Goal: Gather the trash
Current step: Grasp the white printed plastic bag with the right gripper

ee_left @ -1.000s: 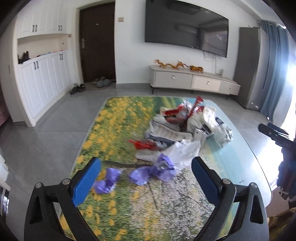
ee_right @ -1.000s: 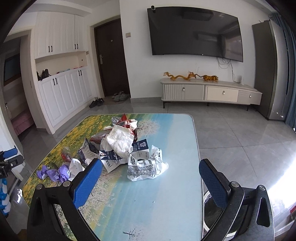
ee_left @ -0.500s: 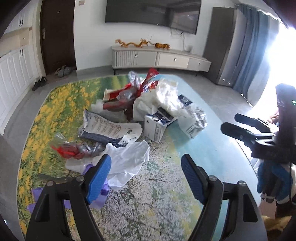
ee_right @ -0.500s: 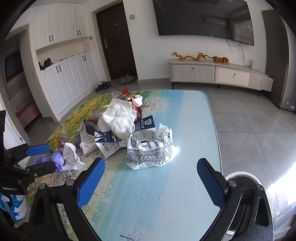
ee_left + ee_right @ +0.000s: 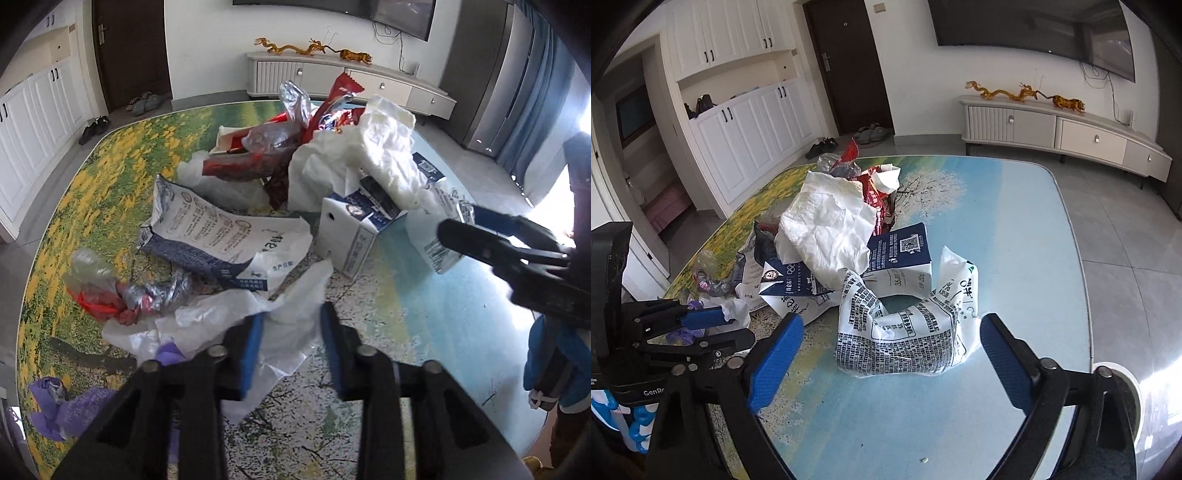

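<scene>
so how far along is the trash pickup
Nothing looks collected yet: the pile, including the milk carton and red wrappers, lies on the table. The left gripper has been closing around a white plastic bag; the right gripper narrows toward a printed bag.

White cabinets (image 5: 738, 122), dark door (image 5: 846, 62), grey floor (image 5: 1126, 229)

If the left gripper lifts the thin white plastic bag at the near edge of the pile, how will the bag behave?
The thin white plastic bag looks crumpled and translucent, so it will probably hang limp and weigh very little. It overlaps the white and navy printed pouch, so it may drag that. Its glossy film could slip from the blue fingers of the left gripper.
</scene>
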`<state>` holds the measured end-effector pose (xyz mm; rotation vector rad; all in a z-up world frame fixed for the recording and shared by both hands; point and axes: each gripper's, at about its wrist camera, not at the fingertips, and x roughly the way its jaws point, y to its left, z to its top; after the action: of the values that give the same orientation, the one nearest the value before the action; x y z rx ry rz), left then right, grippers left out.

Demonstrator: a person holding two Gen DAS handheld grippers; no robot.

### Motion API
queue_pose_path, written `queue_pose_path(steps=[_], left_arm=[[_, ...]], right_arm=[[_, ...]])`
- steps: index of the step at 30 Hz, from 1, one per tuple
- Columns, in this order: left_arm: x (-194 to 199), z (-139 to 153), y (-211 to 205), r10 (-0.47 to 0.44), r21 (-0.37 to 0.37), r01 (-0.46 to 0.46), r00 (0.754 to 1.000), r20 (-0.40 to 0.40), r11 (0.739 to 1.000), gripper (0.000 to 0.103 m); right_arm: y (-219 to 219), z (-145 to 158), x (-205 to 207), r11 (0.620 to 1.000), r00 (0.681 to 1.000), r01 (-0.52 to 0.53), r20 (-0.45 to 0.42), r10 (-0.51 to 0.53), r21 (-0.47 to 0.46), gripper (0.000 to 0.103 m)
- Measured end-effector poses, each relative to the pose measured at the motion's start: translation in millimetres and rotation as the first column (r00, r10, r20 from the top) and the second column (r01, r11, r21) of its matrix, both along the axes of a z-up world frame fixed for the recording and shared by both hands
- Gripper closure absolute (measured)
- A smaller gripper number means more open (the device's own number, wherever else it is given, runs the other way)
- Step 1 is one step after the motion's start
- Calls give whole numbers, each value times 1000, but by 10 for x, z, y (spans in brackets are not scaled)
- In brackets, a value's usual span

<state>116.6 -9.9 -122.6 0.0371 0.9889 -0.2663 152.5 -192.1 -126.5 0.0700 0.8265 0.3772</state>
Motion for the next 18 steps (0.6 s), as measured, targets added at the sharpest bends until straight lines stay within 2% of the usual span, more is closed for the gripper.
queue_pose_path(steps=[1, 4, 9, 13, 18], left_arm=[[5, -11, -4, -5, -10, 5, 1000, -8, 1000, 92], [-3, -55, -17, -8, -17, 8, 1000, -19, 1000, 99], [-104, 86, -50, -36, -66, 37, 999, 20, 997, 100], [-207, 248, -44, -36, -90, 41, 998, 56, 995, 101], [-392, 435, -26, -31, -117, 41, 995, 92, 992, 101]], right_arm=[[-7, -24, 4, 1000, 1000, 4, -9, -4, -2, 42], [-32, -30, -15, 1000, 1000, -3, -12, 3, 14, 48], [-92, -13, -130, 999, 999, -18, -29, 19, 44, 67], [-127, 28, -311, 997, 999, -31, -27, 34, 75, 77], [-167, 130, -562, 994, 999, -36, -1, 37, 104, 84]])
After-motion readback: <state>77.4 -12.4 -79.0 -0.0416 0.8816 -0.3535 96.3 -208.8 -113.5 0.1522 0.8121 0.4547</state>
